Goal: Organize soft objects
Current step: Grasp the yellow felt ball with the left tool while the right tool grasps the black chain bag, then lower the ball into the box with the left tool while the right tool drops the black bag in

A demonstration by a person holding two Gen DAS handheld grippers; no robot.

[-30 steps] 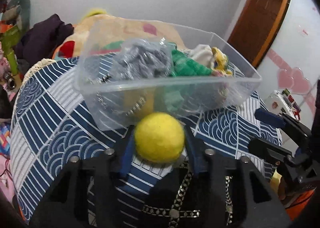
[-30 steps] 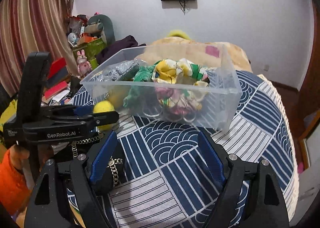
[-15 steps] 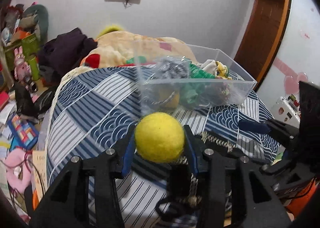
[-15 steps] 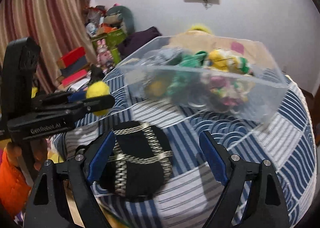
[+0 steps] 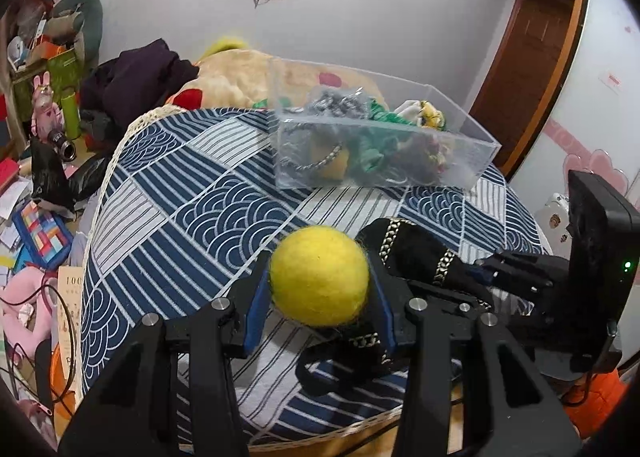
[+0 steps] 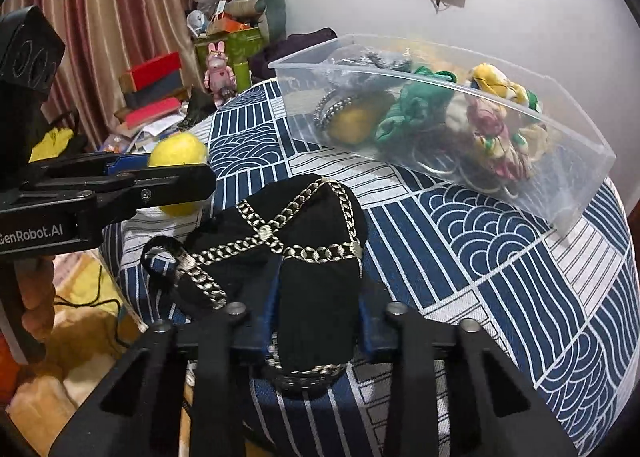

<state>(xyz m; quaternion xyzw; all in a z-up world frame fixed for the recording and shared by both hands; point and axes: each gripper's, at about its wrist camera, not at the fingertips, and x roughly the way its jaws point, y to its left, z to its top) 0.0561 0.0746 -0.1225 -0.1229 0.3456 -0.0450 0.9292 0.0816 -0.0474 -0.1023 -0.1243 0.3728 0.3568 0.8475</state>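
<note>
My left gripper [image 5: 319, 289] is shut on a yellow felt ball [image 5: 319, 276] and holds it above the near edge of the table; the ball also shows in the right wrist view [image 6: 178, 153]. My right gripper [image 6: 316, 321] is shut on a black hat with gold chain trim [image 6: 292, 241], which rests on the patterned cloth; the hat also shows in the left wrist view [image 5: 416, 253]. A clear plastic bin [image 5: 472, 161] stands further back, holding several soft items: a grey piece, a green piece, a yellow ball and floral scrunchies [image 6: 496, 117].
The round table wears a blue and white patterned cloth [image 5: 192, 193]. Clutter, books and toys [image 6: 160, 97] fill the floor at the left. A plush pile and dark clothes [image 5: 136, 77] lie behind the table. A wooden door [image 5: 532, 53] is at the right.
My left gripper has pulled back from the bin with the ball. My right gripper has moved onto the black hat and closed on it.
</note>
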